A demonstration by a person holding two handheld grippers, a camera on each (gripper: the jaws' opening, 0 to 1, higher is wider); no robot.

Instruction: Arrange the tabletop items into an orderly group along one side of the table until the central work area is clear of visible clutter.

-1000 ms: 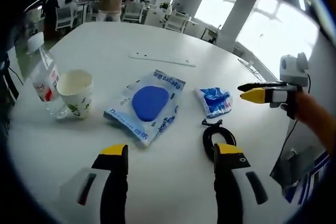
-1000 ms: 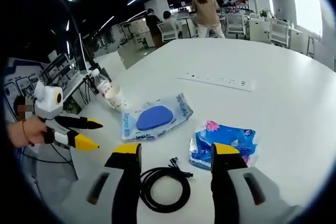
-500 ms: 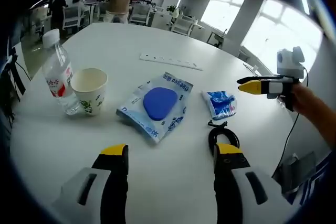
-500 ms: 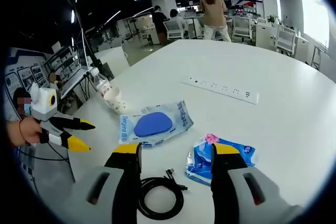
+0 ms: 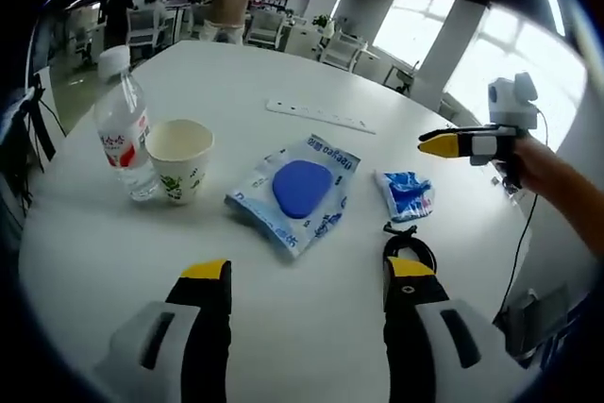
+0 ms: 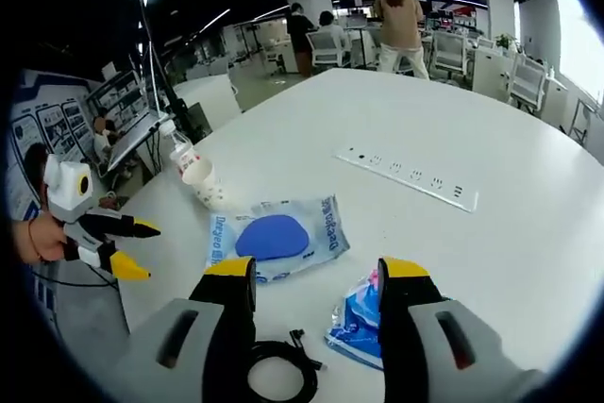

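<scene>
Left gripper view, going left to right: a clear plastic bottle [image 5: 123, 134] w/ a red label is stood upright just beside a round paper cup [image 5: 181, 159], then a flat crinkly wipes pack [image 5: 298, 193] w/ a smooth blue oval, a small soft blue tissue pack [image 5: 409, 194], and a black cable coil [image 5: 409, 248] are laid loose on the smooth white table [image 5: 217, 63]. Nothing is grouped at one side yet, so the middle is judged not cleared. The left gripper [image 5: 306, 276] is held above the near edge w/ jaws apart & nothing between them; the right gripper [image 6: 316, 276] is also held up w/ jaws apart, so both seem set to start picking.
</scene>
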